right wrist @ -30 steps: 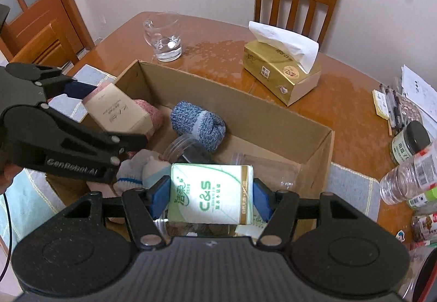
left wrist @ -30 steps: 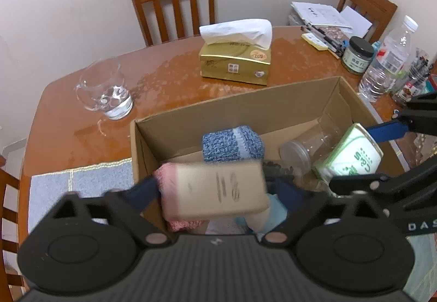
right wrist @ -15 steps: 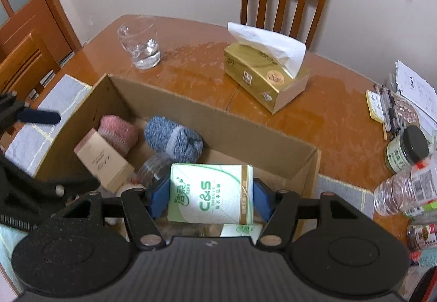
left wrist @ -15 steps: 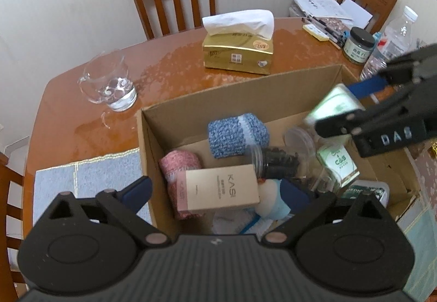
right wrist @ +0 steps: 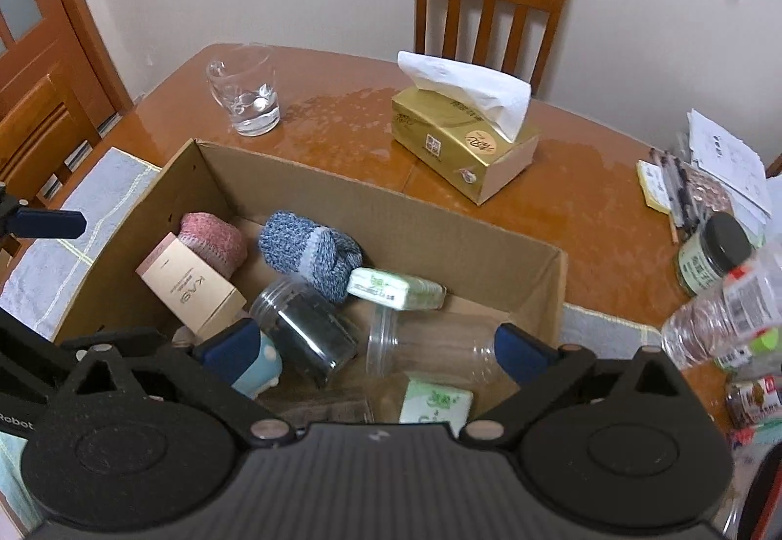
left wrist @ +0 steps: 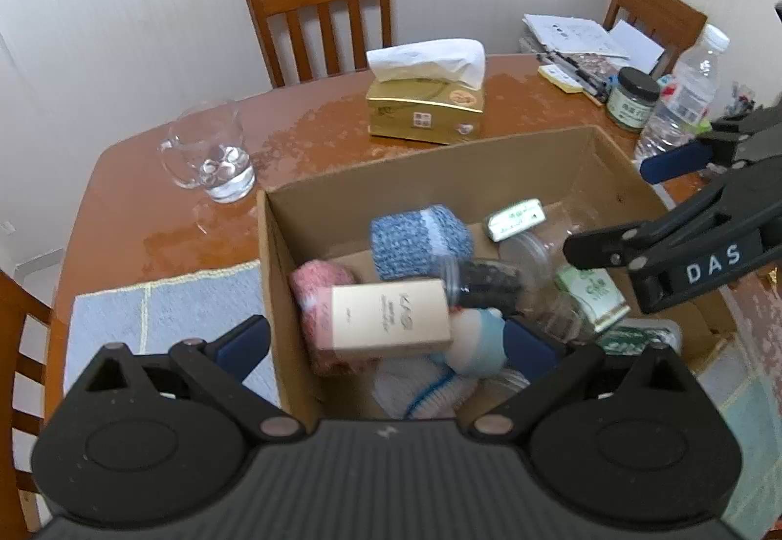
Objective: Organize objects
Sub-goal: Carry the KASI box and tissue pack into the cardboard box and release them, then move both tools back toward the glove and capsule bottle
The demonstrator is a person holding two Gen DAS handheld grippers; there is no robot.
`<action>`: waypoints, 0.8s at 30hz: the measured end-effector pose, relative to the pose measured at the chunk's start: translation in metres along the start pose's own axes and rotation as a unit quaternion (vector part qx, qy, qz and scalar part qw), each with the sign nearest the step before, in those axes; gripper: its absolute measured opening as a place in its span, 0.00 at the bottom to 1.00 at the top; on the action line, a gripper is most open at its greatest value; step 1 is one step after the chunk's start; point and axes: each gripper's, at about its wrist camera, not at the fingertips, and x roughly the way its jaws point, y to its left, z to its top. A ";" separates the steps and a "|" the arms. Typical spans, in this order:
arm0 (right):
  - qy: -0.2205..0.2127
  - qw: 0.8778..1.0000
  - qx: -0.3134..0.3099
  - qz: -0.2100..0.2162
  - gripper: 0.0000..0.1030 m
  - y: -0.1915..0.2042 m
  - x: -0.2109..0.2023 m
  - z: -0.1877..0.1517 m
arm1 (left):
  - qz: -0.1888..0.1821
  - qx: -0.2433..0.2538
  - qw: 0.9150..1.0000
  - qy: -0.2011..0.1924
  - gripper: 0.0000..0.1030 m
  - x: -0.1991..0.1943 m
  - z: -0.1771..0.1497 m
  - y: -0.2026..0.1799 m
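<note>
Now your left gripper (left wrist: 386, 344) gapes wide, empty, above near end of corrugated cardboard box (left wrist: 313, 217); your right gripper (right wrist: 376, 347) also spread, empty, over box's right half. Inside: rectangular beige carton (left wrist: 391, 315) lying on fuzzy pink knit roll (right wrist: 212, 239), blue knit roll (right wrist: 308, 251), dark-filled clear jar (right wrist: 308, 339), empty clear plastic cup (right wrist: 425, 349), green tissue packs (right wrist: 396, 288). Beyond box on glossy wooden table (right wrist: 586, 217): gold tissue box (right wrist: 459, 149), glass mug (right wrist: 244, 100). Right view alone shows door (right wrist: 29, 2).
</note>
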 end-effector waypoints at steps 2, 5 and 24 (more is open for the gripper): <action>-0.006 1.000 0.013 -0.002 1.00 -0.002 -0.007 -0.007 | 0.002 -0.002 1.000 -0.003 0.98 -0.004 -0.005 -0.001; -0.011 0.999 0.040 -0.003 1.00 -0.004 -0.015 -0.023 | 0.008 -0.013 1.000 -0.006 0.98 -0.011 -0.014 -0.001; -0.035 0.991 0.128 -0.036 1.00 0.007 -0.066 -0.132 | 0.027 -0.019 0.999 -0.042 0.99 -0.054 -0.089 -0.017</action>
